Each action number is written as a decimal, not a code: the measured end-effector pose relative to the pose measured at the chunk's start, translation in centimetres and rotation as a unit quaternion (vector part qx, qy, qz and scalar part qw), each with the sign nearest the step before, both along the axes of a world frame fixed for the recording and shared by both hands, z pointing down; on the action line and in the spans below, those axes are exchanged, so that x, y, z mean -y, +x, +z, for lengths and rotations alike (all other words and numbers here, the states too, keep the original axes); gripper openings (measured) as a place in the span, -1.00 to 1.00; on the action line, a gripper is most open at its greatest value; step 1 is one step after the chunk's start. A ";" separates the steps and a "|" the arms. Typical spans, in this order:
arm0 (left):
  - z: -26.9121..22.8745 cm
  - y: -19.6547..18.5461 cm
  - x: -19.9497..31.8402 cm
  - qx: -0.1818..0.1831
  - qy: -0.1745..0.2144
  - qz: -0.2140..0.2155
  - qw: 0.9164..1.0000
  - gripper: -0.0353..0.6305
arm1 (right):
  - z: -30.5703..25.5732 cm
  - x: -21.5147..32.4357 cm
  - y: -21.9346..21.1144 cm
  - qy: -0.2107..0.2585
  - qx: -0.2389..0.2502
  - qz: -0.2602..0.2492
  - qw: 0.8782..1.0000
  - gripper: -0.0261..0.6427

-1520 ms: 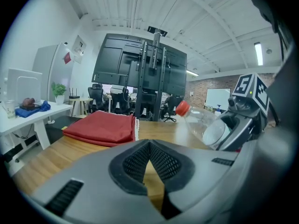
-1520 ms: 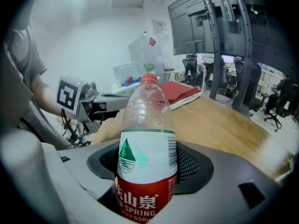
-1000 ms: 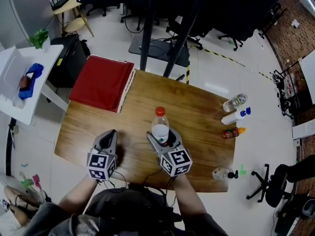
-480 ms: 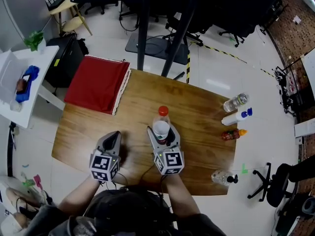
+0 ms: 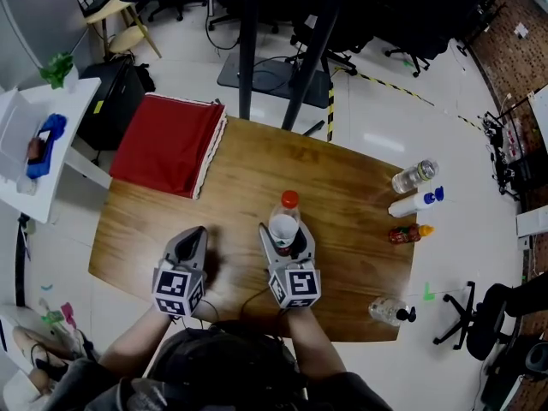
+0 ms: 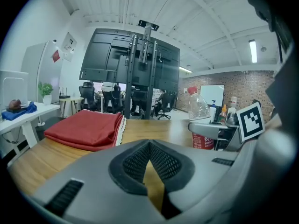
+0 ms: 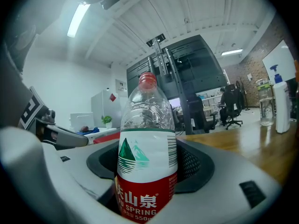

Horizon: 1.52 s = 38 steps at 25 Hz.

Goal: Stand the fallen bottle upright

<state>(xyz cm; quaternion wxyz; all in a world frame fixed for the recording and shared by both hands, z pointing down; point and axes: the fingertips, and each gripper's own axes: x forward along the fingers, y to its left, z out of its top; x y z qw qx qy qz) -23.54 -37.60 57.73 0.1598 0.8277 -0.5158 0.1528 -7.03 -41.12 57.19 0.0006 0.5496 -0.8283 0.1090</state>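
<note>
Bottle (image 5: 283, 219) looks light, thin-walled, slippery; your right gripper (image 5: 287, 238) pinches its labelled middle at frame centre, while your left gripper (image 5: 190, 245) is pressed together, empty.

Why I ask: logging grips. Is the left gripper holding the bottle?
No, the left gripper is shut on nothing; the bottle stands inside the right gripper.

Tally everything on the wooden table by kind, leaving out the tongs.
Bottles: 5 (red-capped bottle, clear bottle, white blue-capped bottle, small red bottle, dark-topped bottle)
Folded red cloth: 1
Total: 6
</note>
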 end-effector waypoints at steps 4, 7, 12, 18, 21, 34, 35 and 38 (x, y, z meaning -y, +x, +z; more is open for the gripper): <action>0.3 -0.1 -0.2 0.002 -0.002 0.001 1.000 -0.84 | 0.1 -0.6 0.1 0.011 0.000 0.001 1.000 0.05; 0.2 0.1 -0.4 0.001 -0.001 0.002 1.000 -0.84 | 0.0 -1.2 0.2 0.012 -0.004 0.002 1.000 0.06; 0.2 -0.2 -1.0 0.000 -0.001 0.004 1.000 -0.84 | 0.0 -2.2 0.1 0.011 -0.005 0.004 1.000 0.06; -0.2 -0.6 -1.9 -0.005 0.000 0.005 1.000 -0.84 | 0.0 -3.8 -0.1 0.006 -0.017 0.009 1.000 0.06; -0.5 -0.8 -2.4 -0.005 -0.001 0.009 1.000 -0.84 | -0.1 -4.2 0.0 -0.009 -0.013 0.012 1.000 0.06; -0.9 -2.7 -2.3 0.008 0.004 0.003 1.000 -0.84 | -0.7 -0.9 0.7 0.022 0.003 0.037 0.999 0.06; -0.7 -2.7 -2.3 0.009 0.001 0.004 1.000 -0.84 | -0.5 -0.9 0.8 0.024 0.005 0.042 0.999 0.06; -0.4 -2.6 -2.0 0.012 0.002 0.006 1.000 -0.84 | -0.3 -1.0 1.4 0.034 0.015 0.053 0.998 0.07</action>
